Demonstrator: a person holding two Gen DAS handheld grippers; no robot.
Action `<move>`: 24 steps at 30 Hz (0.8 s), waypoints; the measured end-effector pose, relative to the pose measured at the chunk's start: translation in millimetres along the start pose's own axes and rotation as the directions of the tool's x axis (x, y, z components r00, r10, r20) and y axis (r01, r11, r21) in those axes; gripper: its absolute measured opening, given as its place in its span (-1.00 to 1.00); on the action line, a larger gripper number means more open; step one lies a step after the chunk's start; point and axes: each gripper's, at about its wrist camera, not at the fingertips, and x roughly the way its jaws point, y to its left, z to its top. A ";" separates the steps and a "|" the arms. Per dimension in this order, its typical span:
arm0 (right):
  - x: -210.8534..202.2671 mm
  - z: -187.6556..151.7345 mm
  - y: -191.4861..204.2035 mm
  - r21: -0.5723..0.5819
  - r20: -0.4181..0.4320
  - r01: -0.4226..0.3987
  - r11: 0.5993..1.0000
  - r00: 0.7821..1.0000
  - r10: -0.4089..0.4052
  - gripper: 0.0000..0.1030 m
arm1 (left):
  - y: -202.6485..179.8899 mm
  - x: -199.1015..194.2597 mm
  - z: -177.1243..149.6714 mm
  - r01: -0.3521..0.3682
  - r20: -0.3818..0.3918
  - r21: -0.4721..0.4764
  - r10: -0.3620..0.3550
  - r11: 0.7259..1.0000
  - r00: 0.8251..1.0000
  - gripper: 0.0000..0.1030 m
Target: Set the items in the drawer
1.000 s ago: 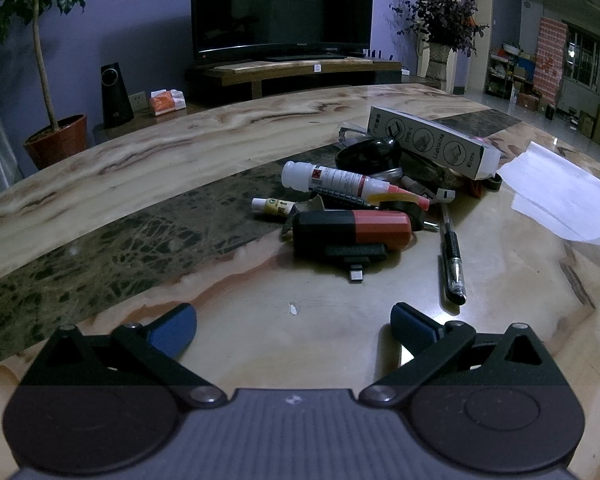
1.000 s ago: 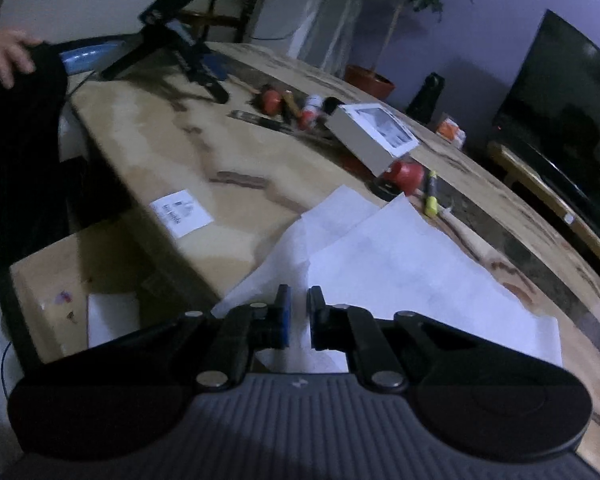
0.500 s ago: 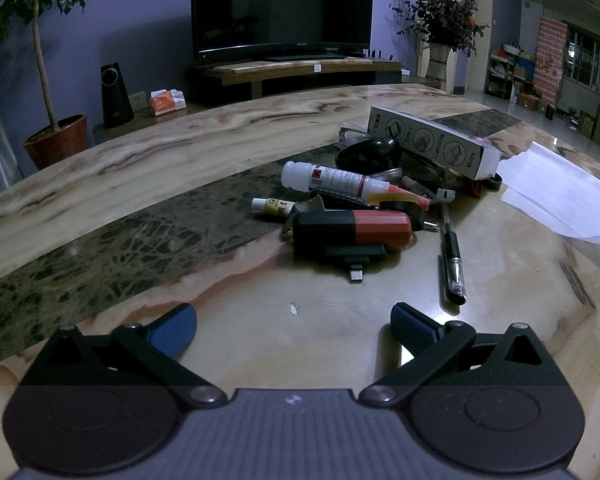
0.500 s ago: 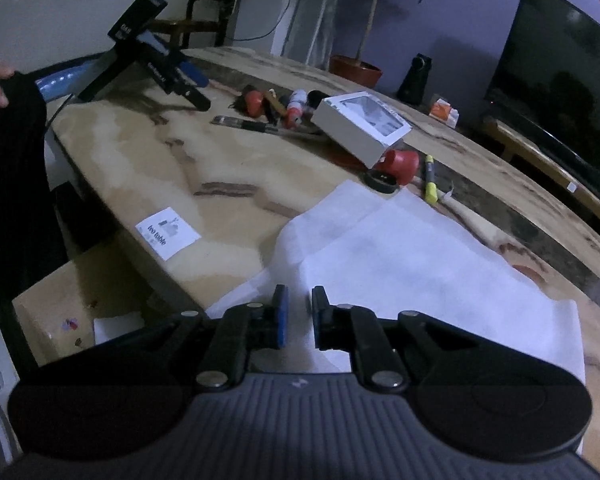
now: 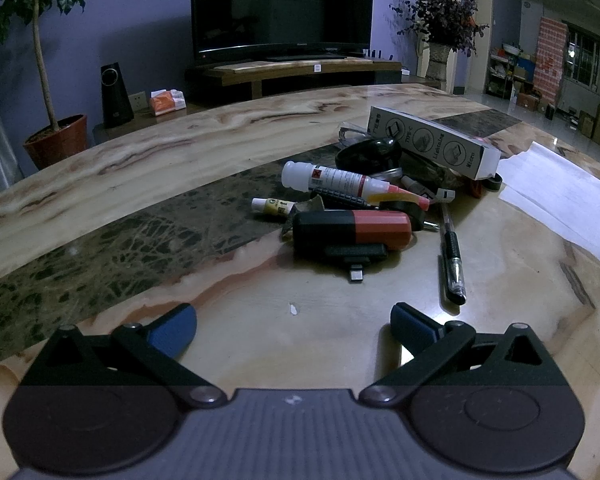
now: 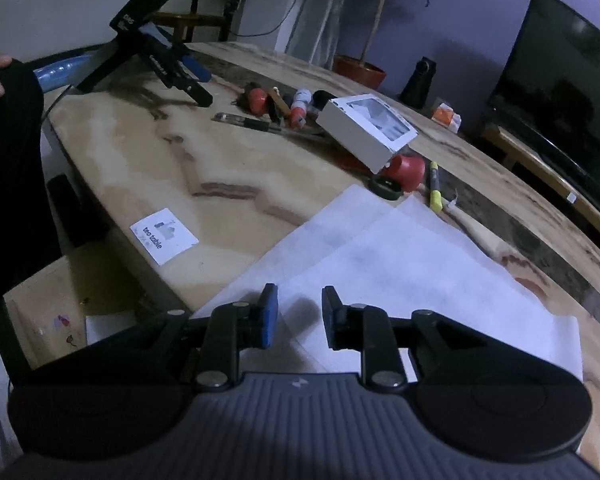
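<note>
Right gripper [image 6: 298,314]: jaws just opened to a narrow gap above the white paper sheets [image 6: 412,264], gripping nothing. Left gripper [image 5: 294,320]: wide open, empty. Beyond it, the item pile: black-red case [image 5: 350,232], pen [image 5: 452,258], box [image 5: 432,142] printed "TYPE-C", "Lightning", "Micro".

pen [image 5: 452,258] right of clutter pile [image 5: 352,228]

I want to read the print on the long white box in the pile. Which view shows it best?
The left wrist view: the white box shows its side with round icons and lettering, close and sharp. The right wrist view shows the same box from its other side, farther off, its window face blurred.
</note>
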 end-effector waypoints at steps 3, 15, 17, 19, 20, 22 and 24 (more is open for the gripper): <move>0.0 0.2 1.6 -0.019 0.004 0.007 1.000 1.000 -0.007 -0.51 | 0.0 0.0 0.0 0.000 0.000 0.000 0.000 1.000 1.000 0.99; -12.2 6.3 -4.9 0.028 0.063 0.034 0.999 0.997 -0.036 -0.98 | 0.0 0.0 0.0 0.000 0.000 0.000 0.000 1.000 1.000 0.99; -20.4 7.7 -10.3 0.057 0.094 0.049 0.997 0.994 -0.054 -0.98 | 0.0 0.0 0.0 0.000 0.000 0.000 0.000 1.000 1.000 0.99; -33.2 8.3 -11.4 0.063 0.147 0.034 0.997 0.988 -0.043 -0.98 | 0.0 0.0 0.0 0.000 0.000 0.000 0.000 1.000 1.000 0.99; -39.6 8.6 -11.9 0.066 0.174 0.027 0.997 0.984 -0.038 -0.98 | 0.0 0.0 0.0 0.000 0.000 0.000 0.000 1.000 1.000 0.99; -52.5 9.2 -12.9 0.071 0.227 0.011 0.997 0.973 -0.027 -0.98 | 0.0 0.0 0.0 0.000 0.000 0.000 0.000 1.000 1.000 0.99; -59.3 7.3 -10.9 0.063 0.238 -0.011 0.998 0.971 -0.004 -0.98 | 0.0 0.0 0.0 0.000 0.000 0.000 0.000 1.000 1.000 0.99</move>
